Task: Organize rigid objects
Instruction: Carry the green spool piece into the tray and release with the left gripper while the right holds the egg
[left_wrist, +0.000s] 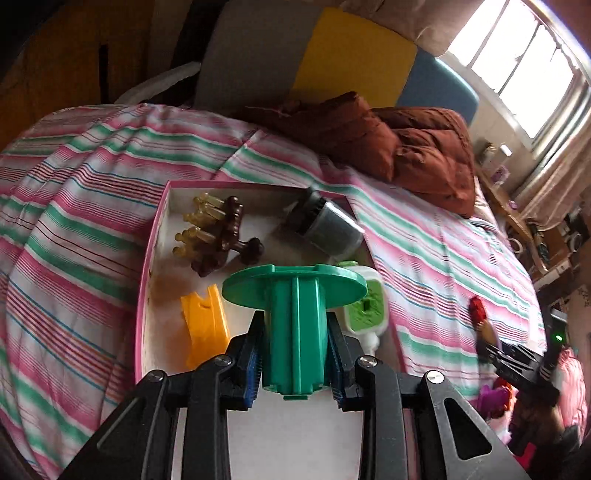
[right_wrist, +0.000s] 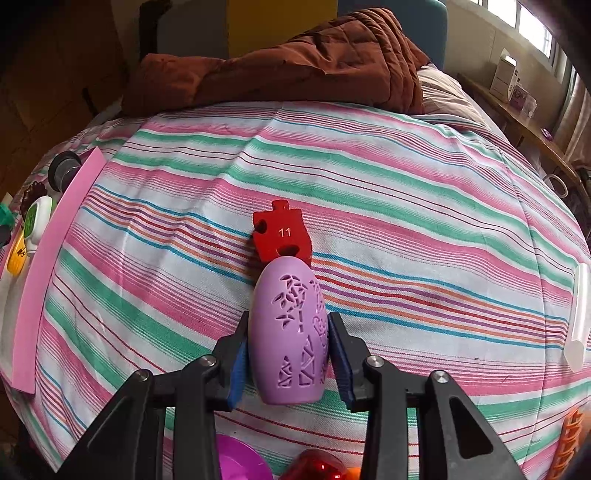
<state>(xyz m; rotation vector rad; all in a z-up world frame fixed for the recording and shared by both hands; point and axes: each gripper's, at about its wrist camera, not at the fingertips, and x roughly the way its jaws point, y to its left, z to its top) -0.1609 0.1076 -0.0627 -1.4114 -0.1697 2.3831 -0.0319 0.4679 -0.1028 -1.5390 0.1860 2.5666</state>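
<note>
My left tongs (left_wrist: 295, 360) squeeze the green spool (left_wrist: 295, 314) over the pink box (left_wrist: 147, 266), so I'll lower it gently into the bare spot, while my right tongs (right_wrist: 290, 354) hug the purple egg (right_wrist: 288, 332) above the bed (right_wrist: 369, 206).

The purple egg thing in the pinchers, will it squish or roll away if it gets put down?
The purple egg-shaped shell probably won't squish: it keeps its shape between the right gripper pads. Its rounded sides suggest it could roll on the striped bedspread, though the soft cloth may slow it. The cut-out patterns hint it's hollow and light.
</note>
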